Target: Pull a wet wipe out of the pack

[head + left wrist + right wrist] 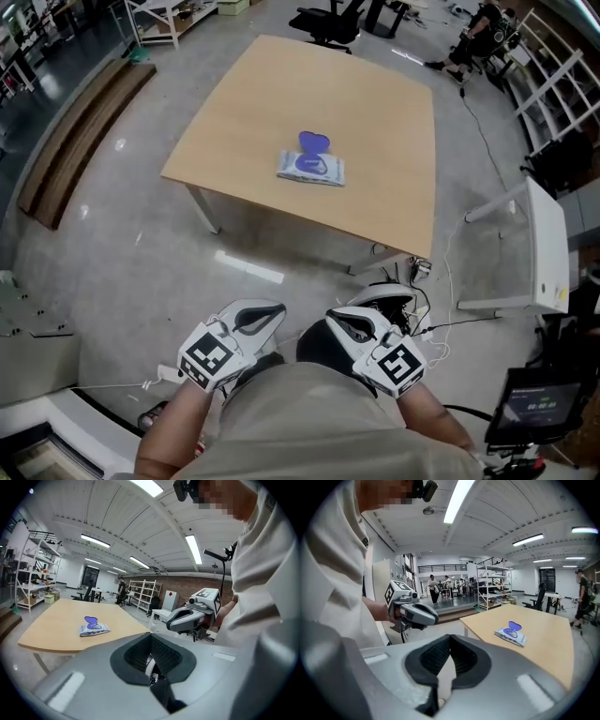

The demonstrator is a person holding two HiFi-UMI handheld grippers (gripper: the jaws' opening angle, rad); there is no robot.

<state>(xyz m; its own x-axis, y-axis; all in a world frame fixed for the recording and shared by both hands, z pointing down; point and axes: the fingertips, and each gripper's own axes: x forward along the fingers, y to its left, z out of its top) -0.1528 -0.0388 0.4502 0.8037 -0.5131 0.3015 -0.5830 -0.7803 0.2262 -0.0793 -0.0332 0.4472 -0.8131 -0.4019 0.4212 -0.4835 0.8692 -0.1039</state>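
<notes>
The wet wipe pack [311,167] lies flat in the middle of the table [375,103], near the top of the frame, its purple lid [313,142] flipped up so a wipe can come out, while the left gripper [258,317] and right gripper [352,324] sit low by the person's body, both pinched together on nothing, far from it.

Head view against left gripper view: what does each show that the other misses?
Only the head view shows the left gripper from outside, held near the person's body, short of the table. Only the left gripper view shows that gripper's jaws together, with nothing between them, plus ceiling lights. Both show the wet wipe pack lying on the table, purple lid open, and the right gripper.
</notes>
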